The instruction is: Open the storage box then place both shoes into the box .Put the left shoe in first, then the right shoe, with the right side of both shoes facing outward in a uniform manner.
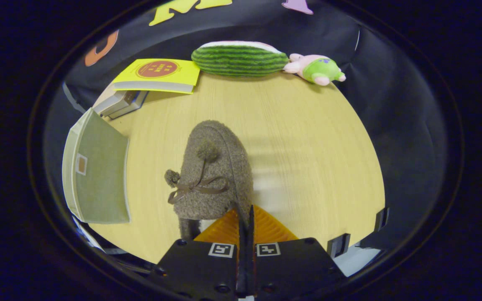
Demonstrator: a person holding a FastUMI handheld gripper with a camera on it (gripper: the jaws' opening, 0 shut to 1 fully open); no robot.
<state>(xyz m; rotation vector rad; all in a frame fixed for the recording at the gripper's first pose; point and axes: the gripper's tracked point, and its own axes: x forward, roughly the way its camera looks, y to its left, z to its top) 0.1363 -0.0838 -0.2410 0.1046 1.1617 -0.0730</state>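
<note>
Gripper [246, 217] fingers are pressed together on the fuzzy shoe's [216, 171] rim at lower centre. I see the storage box [98, 171] at centre left on the table [308, 167].

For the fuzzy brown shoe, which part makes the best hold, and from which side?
Likely the thin heel-side collar, approached from behind the heel. The fuzzy brown shoe points its toe away from the gripper, whose jaws are already closed on that edge. The bulky toe and loose bow offer a poorer hold.
</note>
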